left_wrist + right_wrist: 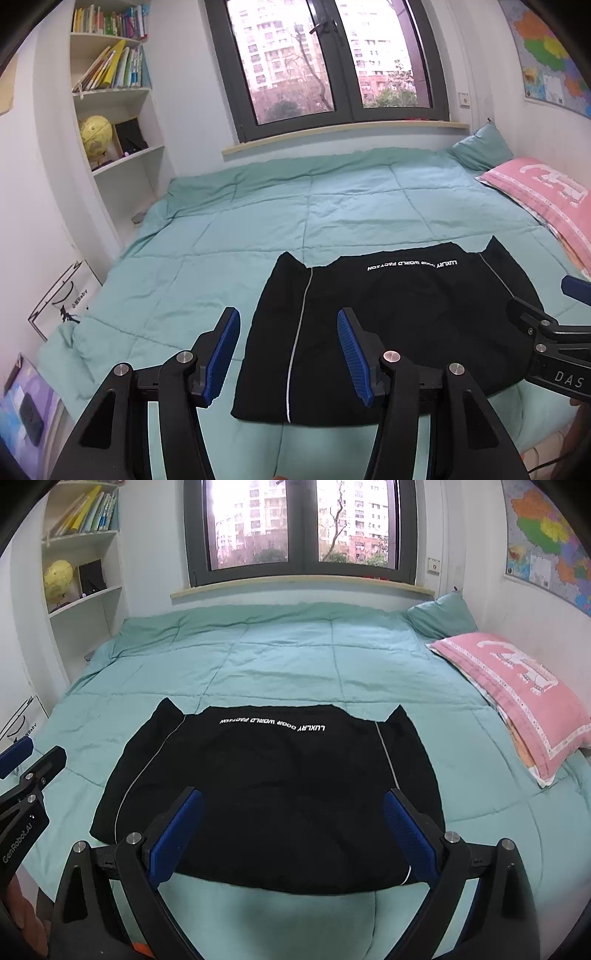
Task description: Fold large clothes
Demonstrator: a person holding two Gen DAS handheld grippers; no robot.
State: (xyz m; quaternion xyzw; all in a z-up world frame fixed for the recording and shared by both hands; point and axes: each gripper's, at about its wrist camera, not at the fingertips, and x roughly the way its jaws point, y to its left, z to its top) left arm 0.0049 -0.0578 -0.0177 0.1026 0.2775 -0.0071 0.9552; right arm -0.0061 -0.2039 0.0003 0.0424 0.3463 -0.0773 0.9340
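Black garment point(273, 794) bearing white lettering and two thin pale grey piping lines, lying on a mint-green quilt point(295, 657) stitched in large squares. Pink pillow point(517, 694) showing a white animal motif and a pale patterned border; a mint-green pillow point(439, 614) sitting behind it. Left gripper point(288, 354) and right gripper point(291, 834) both black, carrying ribbed blue pads. Yellow globe point(95, 134) and multicoloured book spines point(110, 70) standing on white shelves point(122, 155). Wall map point(546, 539) displaying orange, green, yellow and red regions. Window frame point(343, 62) appearing dark grey.
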